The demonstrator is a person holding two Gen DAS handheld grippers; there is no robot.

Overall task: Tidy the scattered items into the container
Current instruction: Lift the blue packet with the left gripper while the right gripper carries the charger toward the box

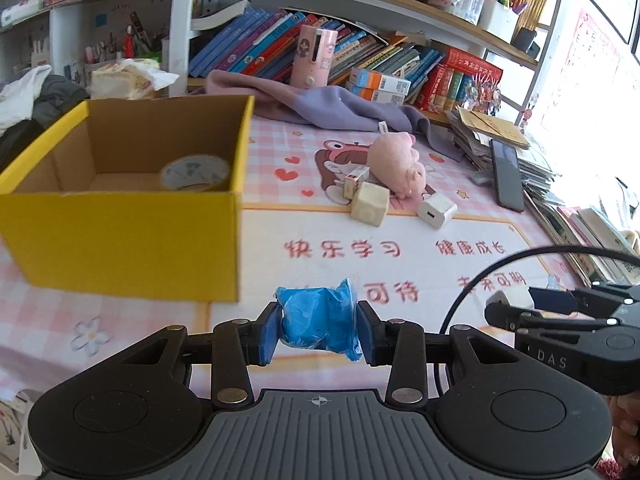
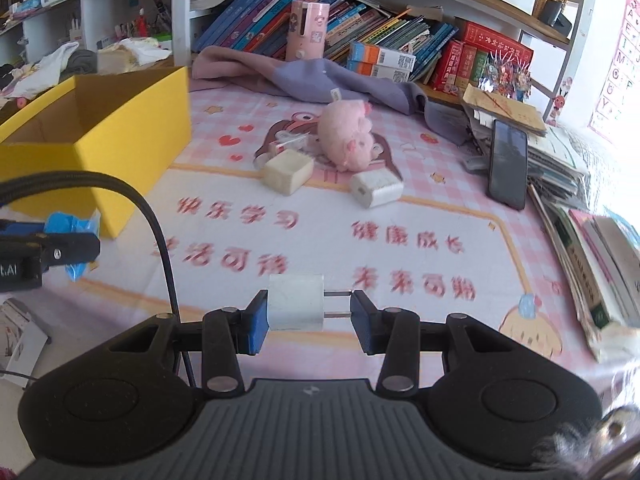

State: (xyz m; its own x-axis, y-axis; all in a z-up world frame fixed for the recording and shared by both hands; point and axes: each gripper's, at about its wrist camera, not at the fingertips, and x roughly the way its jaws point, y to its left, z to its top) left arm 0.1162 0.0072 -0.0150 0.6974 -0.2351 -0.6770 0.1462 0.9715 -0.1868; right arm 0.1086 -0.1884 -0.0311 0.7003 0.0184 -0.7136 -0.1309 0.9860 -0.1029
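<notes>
My left gripper [image 1: 318,326] is shut on a blue plastic bundle [image 1: 316,320], held above the mat in front of the yellow cardboard box [image 1: 120,236]. A tape roll [image 1: 195,172] lies inside the box. My right gripper [image 2: 306,312] is shut on a white plug charger [image 2: 296,302], its prongs against the right finger; it also shows in the left wrist view [image 1: 510,300]. On the mat lie a pink plush pig [image 1: 396,166], a cream cube [image 1: 370,202], a white charger [image 1: 436,210] and a small red-and-white box [image 1: 354,182].
A purple cloth [image 1: 320,104] and a pink cylinder [image 1: 312,56] sit at the back by leaning books. A black phone [image 1: 508,174] rests on a paper stack at the right. A black cable [image 1: 520,260] arcs between the grippers.
</notes>
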